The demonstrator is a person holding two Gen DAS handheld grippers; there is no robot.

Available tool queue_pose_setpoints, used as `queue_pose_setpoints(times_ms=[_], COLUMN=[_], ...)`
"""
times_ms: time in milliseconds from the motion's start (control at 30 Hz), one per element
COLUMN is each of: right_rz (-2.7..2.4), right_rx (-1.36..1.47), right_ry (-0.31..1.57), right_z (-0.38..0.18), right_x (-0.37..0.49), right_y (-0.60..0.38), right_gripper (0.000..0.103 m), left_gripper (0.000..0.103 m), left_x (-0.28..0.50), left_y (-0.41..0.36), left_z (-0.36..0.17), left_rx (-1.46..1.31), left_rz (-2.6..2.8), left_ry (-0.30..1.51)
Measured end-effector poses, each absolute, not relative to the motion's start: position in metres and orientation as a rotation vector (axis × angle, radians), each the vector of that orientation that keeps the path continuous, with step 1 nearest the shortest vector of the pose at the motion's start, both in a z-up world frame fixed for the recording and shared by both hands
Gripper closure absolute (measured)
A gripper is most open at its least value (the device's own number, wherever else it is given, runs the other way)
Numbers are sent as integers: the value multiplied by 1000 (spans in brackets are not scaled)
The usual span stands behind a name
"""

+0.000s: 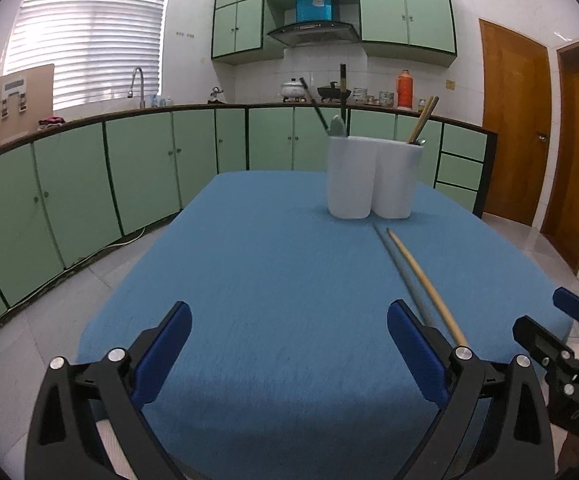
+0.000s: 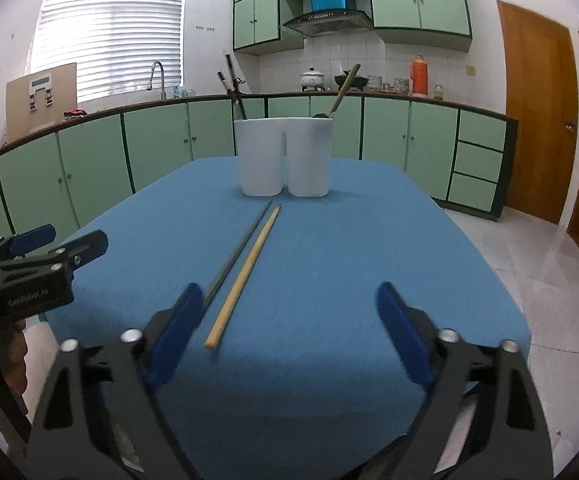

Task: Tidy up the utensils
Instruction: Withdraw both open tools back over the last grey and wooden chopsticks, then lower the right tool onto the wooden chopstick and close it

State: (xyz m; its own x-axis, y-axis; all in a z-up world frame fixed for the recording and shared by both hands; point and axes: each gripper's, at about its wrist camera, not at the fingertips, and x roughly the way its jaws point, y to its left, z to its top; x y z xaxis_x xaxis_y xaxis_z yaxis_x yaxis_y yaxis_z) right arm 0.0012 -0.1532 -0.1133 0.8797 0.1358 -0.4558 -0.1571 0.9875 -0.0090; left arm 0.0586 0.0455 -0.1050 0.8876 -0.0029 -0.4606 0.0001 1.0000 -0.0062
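Observation:
A white two-compartment utensil holder (image 1: 373, 178) (image 2: 285, 156) stands at the far middle of the blue-clothed table (image 1: 269, 264) (image 2: 349, 248). Dark-handled utensils and a spoon stick out of its left cup, wooden chopsticks out of the right. In front of it a wooden chopstick (image 1: 429, 284) (image 2: 245, 272) and a grey chopstick (image 1: 401, 272) (image 2: 237, 252) lie side by side. My left gripper (image 1: 289, 312) (image 2: 61, 240) is open and empty, left of the pair. My right gripper (image 2: 289, 300) (image 1: 541, 312) is open over their near ends, pads not touching either.
Green cabinets and a counter (image 1: 129, 152) with a sink, pots and an orange flask (image 1: 404, 89) curve behind the table. Wooden doors (image 1: 513, 120) stand at the right. Tiled floor (image 2: 549, 264) flanks the table. A hand (image 2: 17, 344) holds the left gripper.

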Motion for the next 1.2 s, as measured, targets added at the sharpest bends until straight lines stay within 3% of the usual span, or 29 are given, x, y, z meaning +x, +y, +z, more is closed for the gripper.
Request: queue_pose_setpoints(times_ms=[267,400,700,1200], right_rz=[139,119,99,76], right_rx=[-101,-143,-180,-123], right_ry=[397,389,368,382], right_z=[-136,-147,-159,-162], right_x=[-12,-11,-11,2], right_y=[-126,-114,-97,-101], right_gripper=[49,67,86,96], left_gripper=[7,7,7,7], left_x=[49,47,48,48], left_y=[53,54,53,49], left_z=[-113,-114,-115,-118], left_rx=[-28,-32,-36,-33], left_rz=[13,13,6,-6], left_ry=[484,480,483,488])
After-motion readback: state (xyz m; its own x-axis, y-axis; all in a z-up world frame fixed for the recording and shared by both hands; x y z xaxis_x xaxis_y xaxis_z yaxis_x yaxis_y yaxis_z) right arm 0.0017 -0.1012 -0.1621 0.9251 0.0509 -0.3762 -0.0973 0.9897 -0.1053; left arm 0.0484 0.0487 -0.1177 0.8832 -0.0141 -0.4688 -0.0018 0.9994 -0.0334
